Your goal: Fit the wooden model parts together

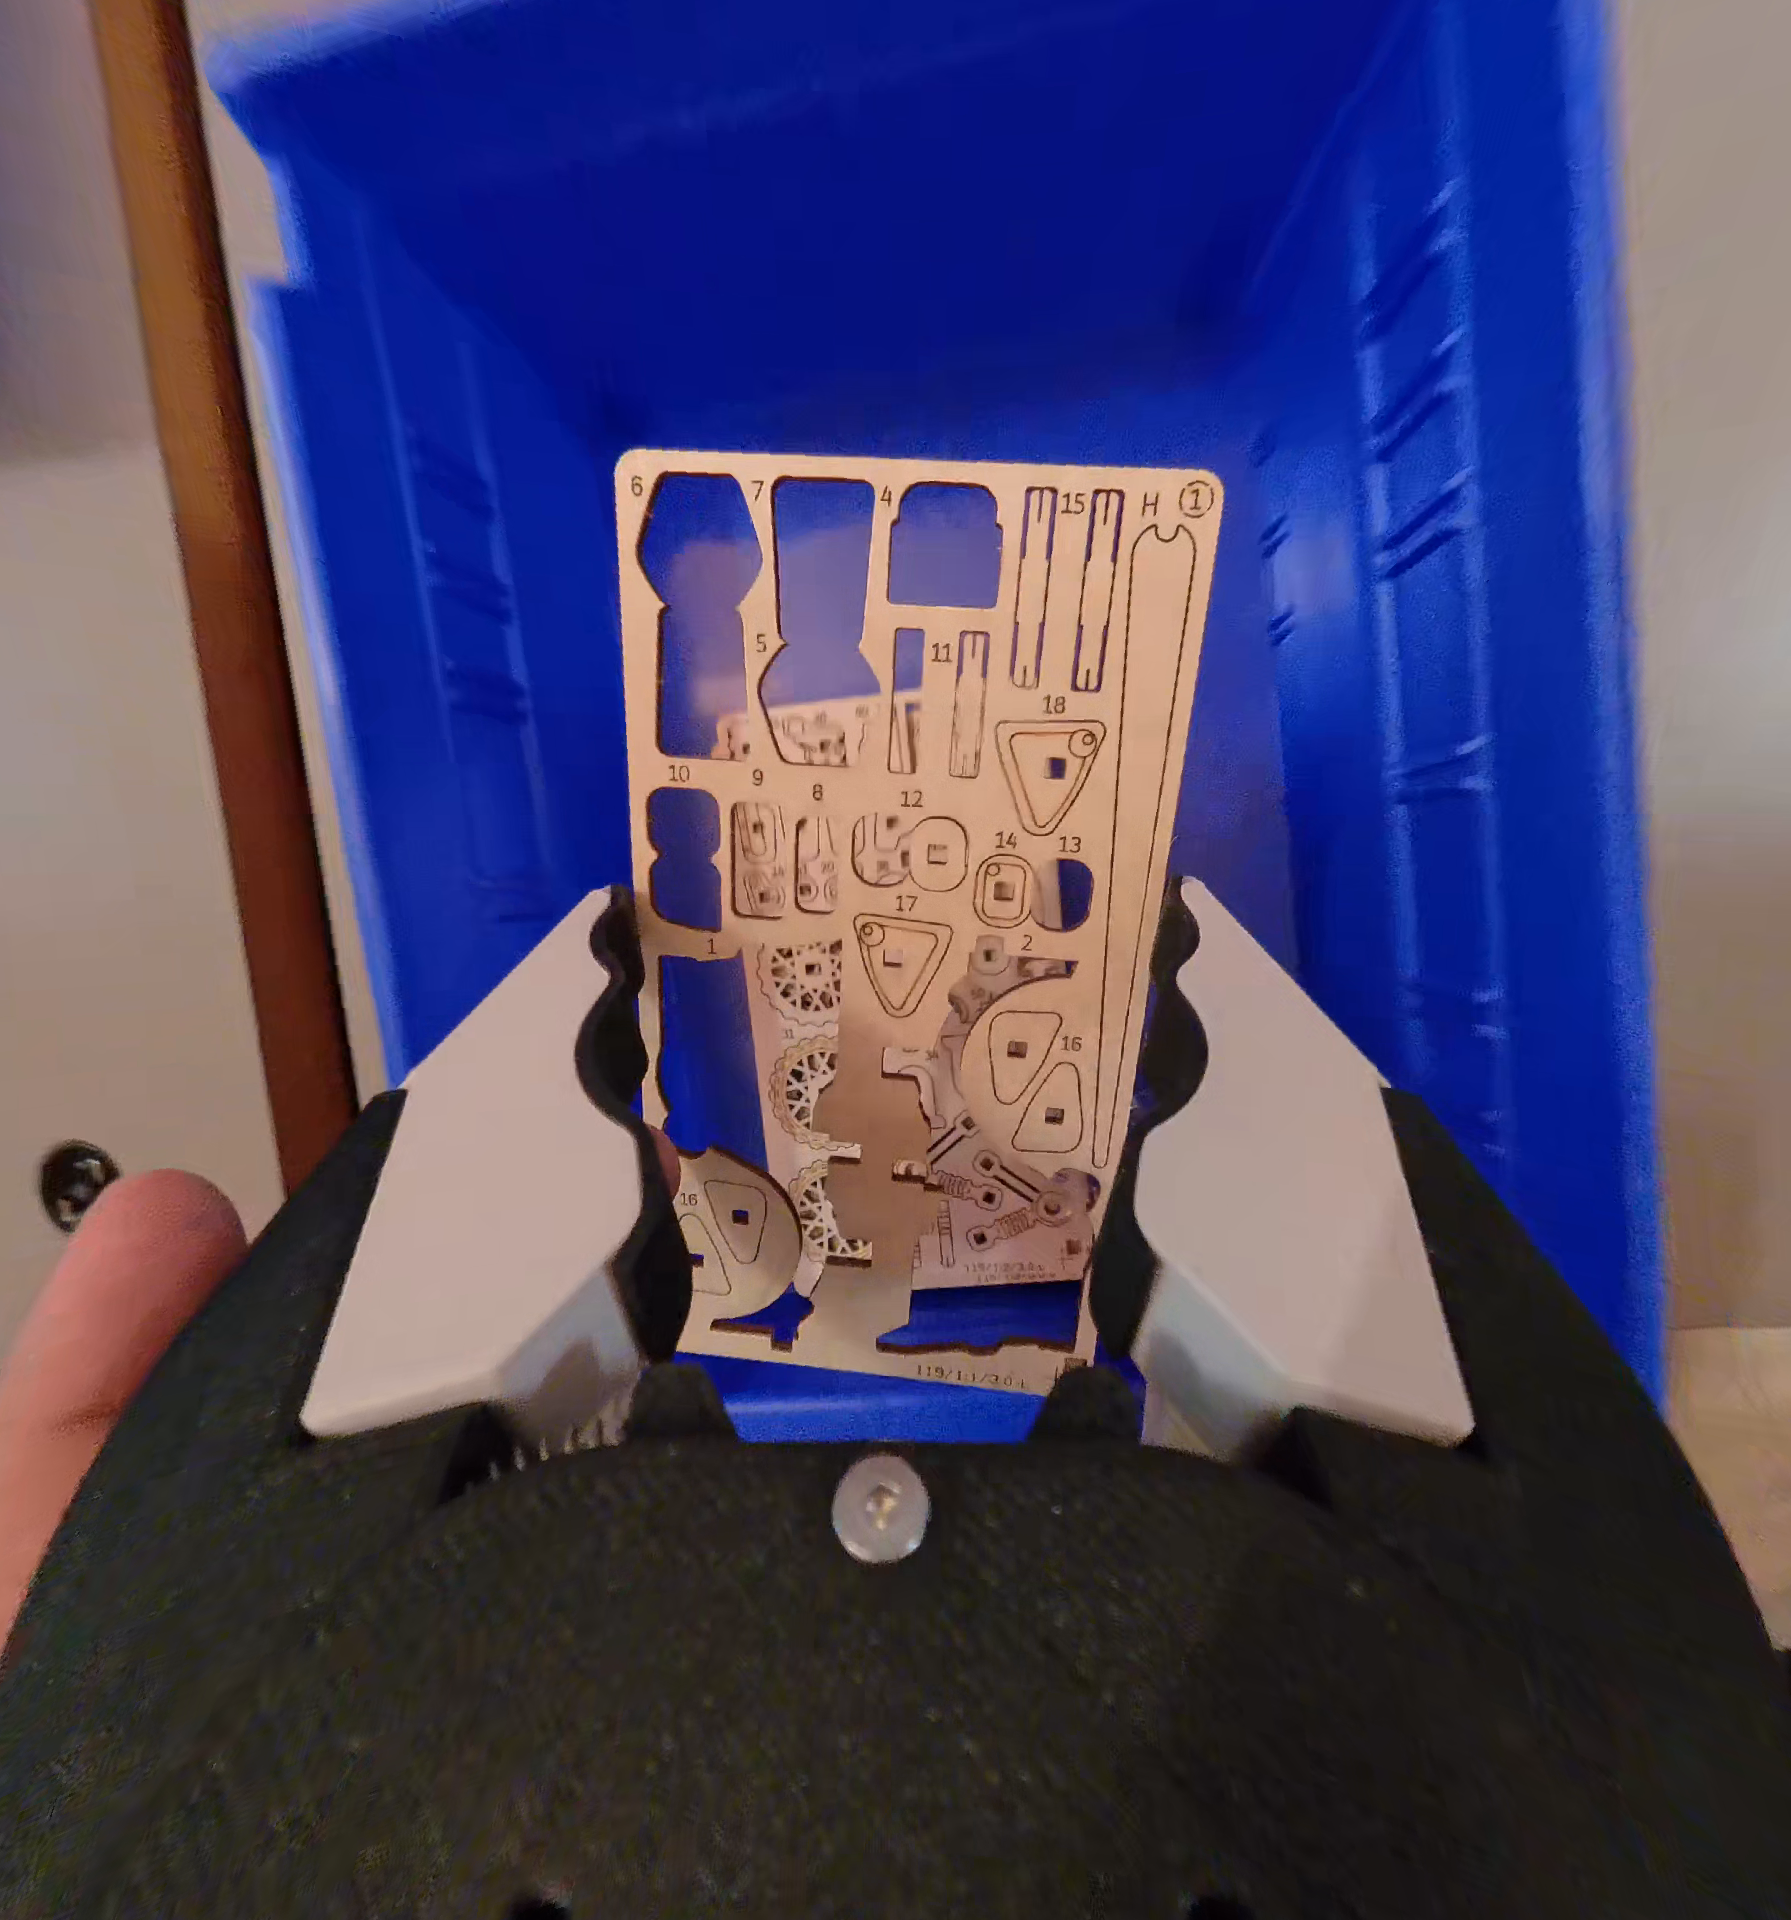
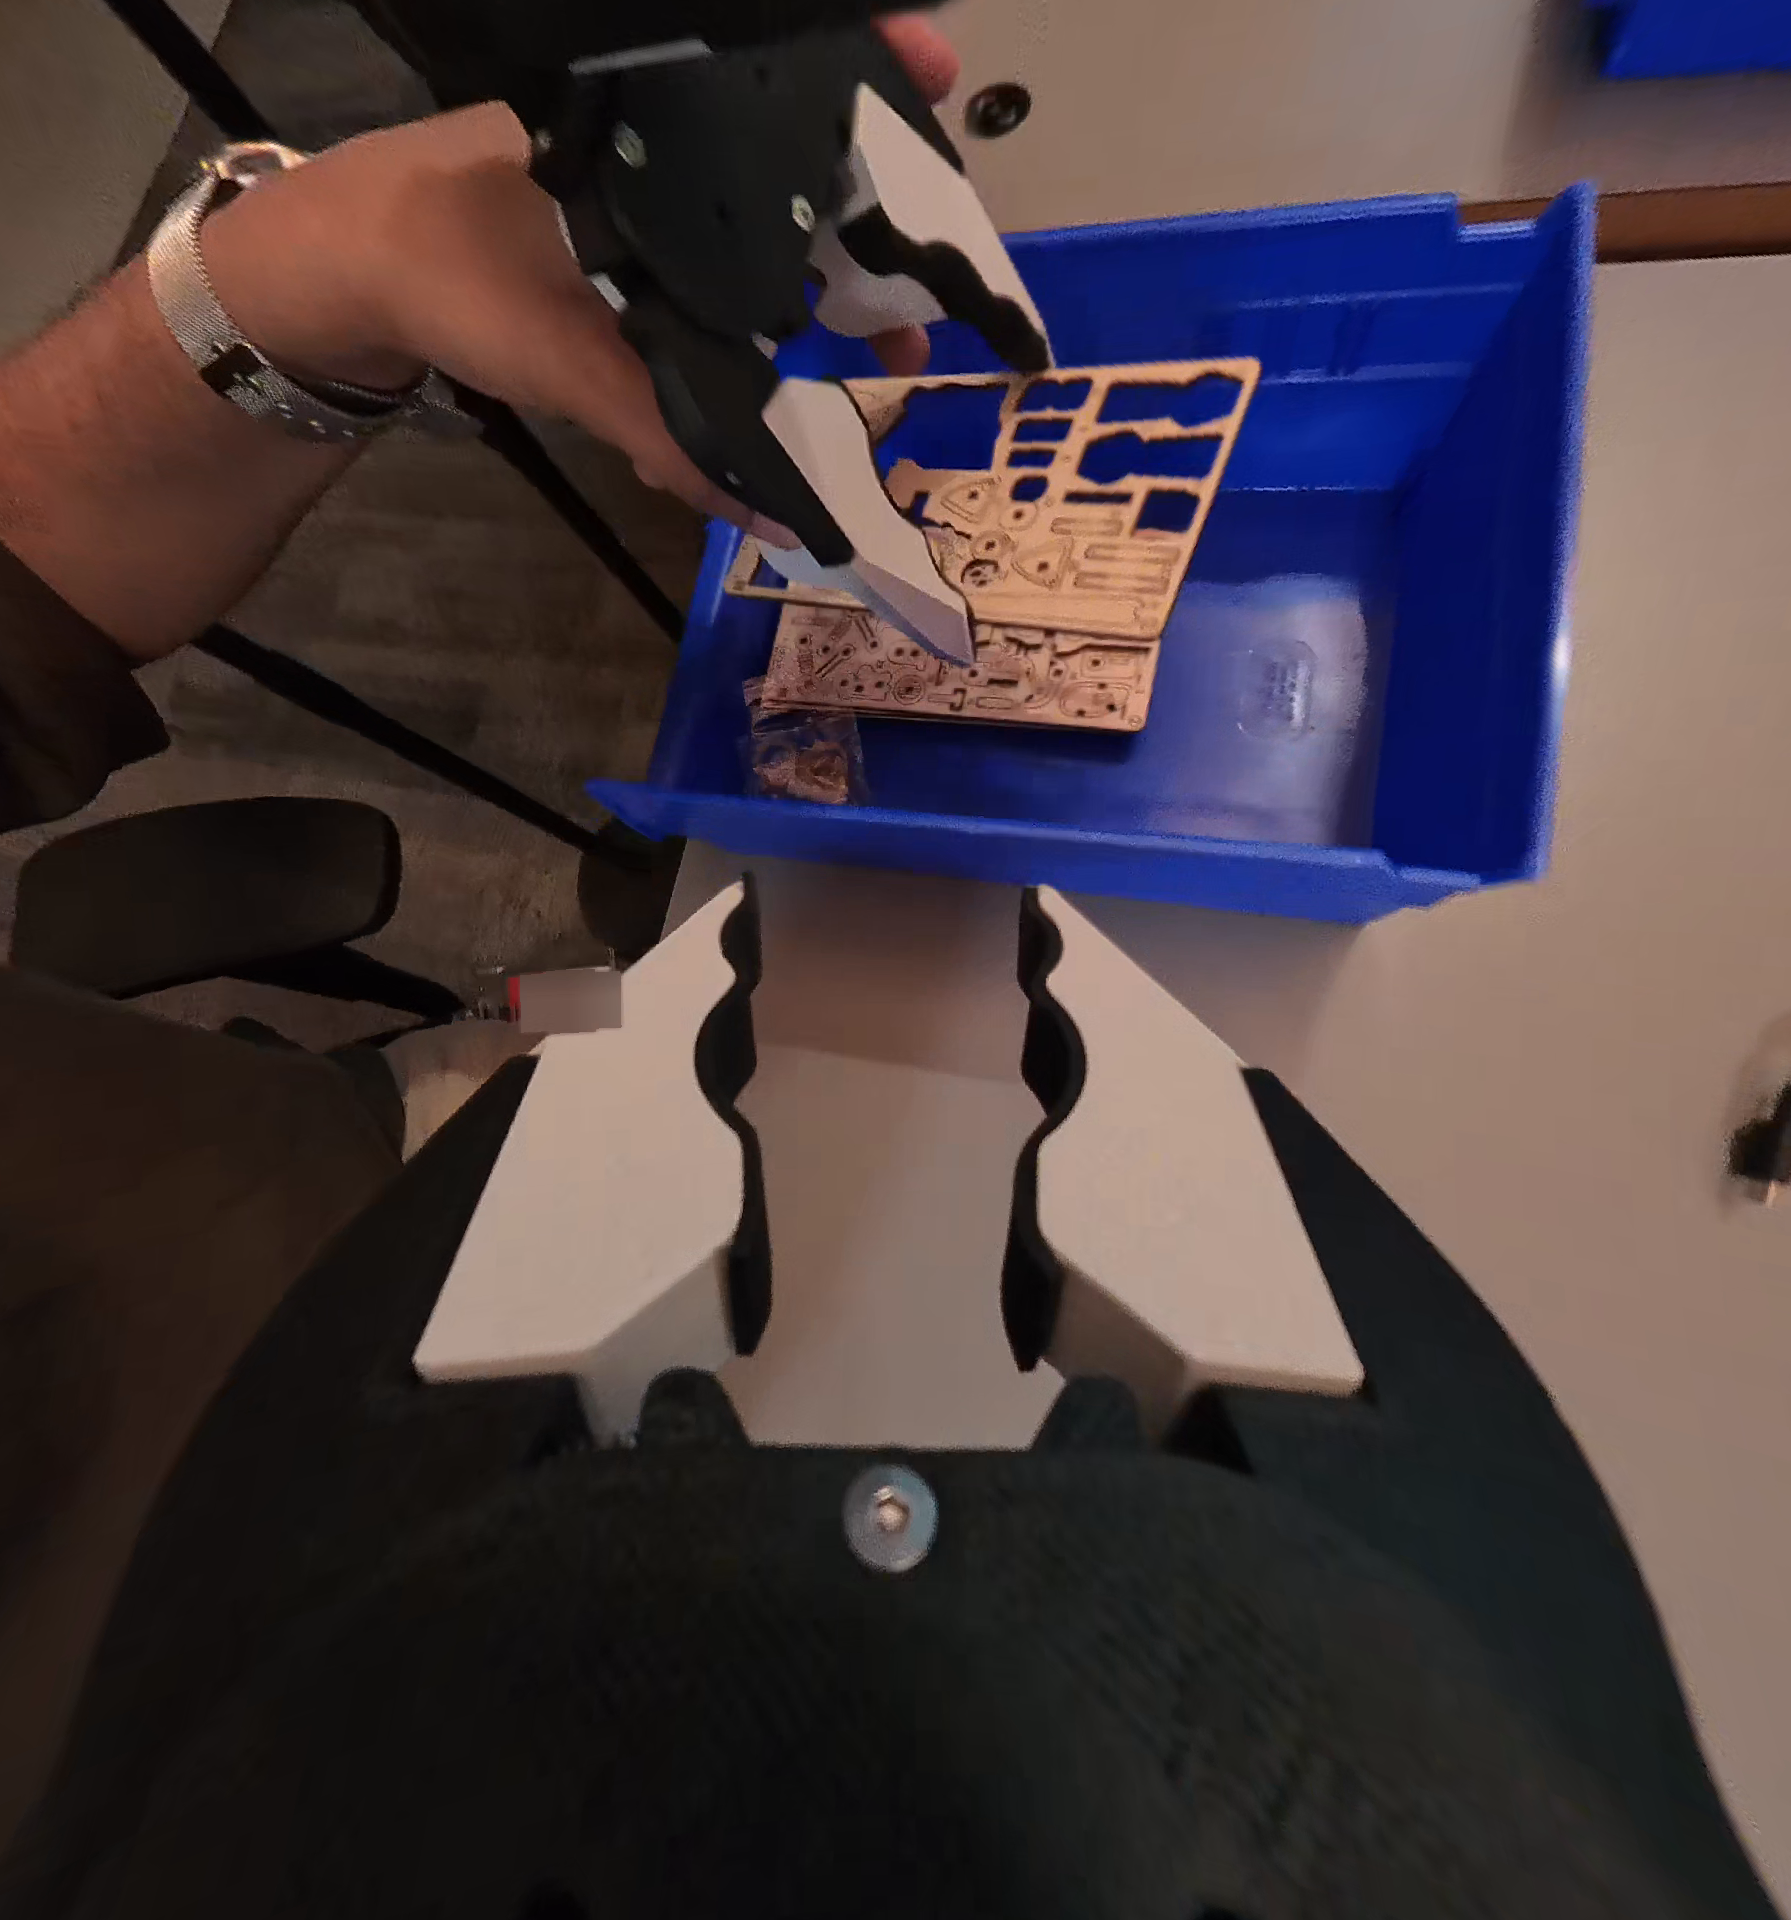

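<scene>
My left gripper (image 1: 896, 894) is shut on a thin wooden sheet of laser-cut model parts (image 1: 974, 727), gripping its two long edges. Several cut-outs in the sheet are empty. In the right wrist view the left gripper (image 2: 990, 499) holds this sheet (image 2: 1078, 561) tilted up inside a blue bin (image 2: 1473, 623). A second wooden parts sheet (image 2: 1026, 691) lies flat on the bin floor beneath it, next to a small clear bag of parts (image 2: 803, 753). My right gripper (image 2: 889, 899) is open and empty, over the table just in front of the bin.
The bin (image 1: 1442, 727) stands at the edge of a white table (image 2: 1493, 1143). A person's hand with a wristwatch (image 2: 351, 270) holds the left gripper. A second blue bin (image 2: 1722, 31) is at the far right. A black cable plug (image 2: 1774, 1143) lies at the right. A black chair (image 2: 205, 883) stands beside the table.
</scene>
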A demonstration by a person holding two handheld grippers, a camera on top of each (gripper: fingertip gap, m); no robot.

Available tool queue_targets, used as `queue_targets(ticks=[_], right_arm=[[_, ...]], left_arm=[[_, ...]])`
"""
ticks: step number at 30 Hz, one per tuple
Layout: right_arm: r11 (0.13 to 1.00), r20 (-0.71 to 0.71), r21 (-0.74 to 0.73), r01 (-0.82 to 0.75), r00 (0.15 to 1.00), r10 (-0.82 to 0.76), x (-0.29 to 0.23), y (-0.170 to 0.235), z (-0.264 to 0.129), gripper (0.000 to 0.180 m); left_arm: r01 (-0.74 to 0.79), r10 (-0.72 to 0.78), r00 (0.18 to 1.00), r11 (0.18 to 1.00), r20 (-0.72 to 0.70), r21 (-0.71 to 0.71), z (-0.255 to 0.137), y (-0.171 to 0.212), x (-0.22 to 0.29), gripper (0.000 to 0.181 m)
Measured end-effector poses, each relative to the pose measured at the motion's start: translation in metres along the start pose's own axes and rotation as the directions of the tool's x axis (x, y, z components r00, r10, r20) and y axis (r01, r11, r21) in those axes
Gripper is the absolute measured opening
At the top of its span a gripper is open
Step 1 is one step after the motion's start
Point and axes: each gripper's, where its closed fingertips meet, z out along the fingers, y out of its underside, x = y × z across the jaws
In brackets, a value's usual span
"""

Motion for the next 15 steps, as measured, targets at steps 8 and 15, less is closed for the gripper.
queue_targets(ticks=[8, 15], right_arm=[[0.983, -0.148, 0.167, -0.076, 0.984, 0.101, -0.016, 0.046, -0.089, 0.048], [0.944, -0.298, 0.299, -0.137, 0.927, 0.229, -0.027, 0.106, -0.158, 0.046]], left_arm=[[-0.191, 0.207, 0.977, 0.961, -0.058, 0.200, -0.074, -0.074, 0.084, 0.098], [-0.318, 0.349, 0.932, 0.917, -0.100, 0.240, -0.087, -0.096, 0.159, 0.099]])
